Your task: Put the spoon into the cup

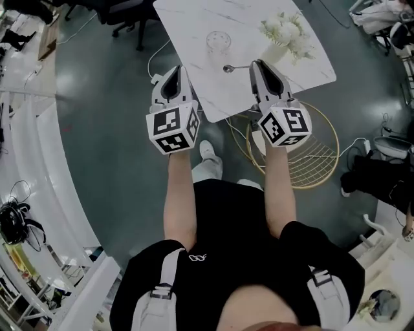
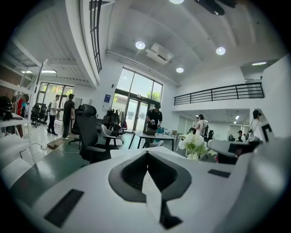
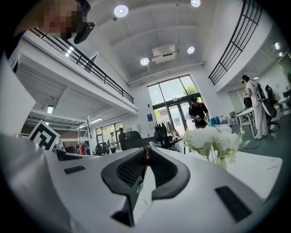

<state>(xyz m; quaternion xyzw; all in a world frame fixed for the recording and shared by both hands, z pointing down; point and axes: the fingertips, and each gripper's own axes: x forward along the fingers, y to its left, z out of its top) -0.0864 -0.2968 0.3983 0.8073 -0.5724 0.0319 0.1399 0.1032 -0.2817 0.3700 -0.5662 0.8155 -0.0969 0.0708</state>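
Note:
In the head view a clear glass cup (image 1: 218, 42) stands on the white marble table (image 1: 187, 26). A metal spoon (image 1: 234, 66) lies on the table in front of it, bowl to the left, handle pointing right. My right gripper (image 1: 257, 63) hovers over the table's near edge, its tips just beside the handle's end; whether they touch cannot be told. My left gripper (image 1: 178, 68) is at the table's left near edge. In both gripper views the jaws meet at the tips (image 2: 146, 153) (image 3: 147, 152) with nothing held. Cup and spoon are hidden in those views.
A vase of white flowers (image 1: 284, 29) stands at the table's right side, right of the cup, also showing as flowers (image 3: 213, 139). A gold wire stand (image 1: 310, 155) sits below the table's near corner. A black office chair (image 1: 126, 16) is left of the table. People stand in the background.

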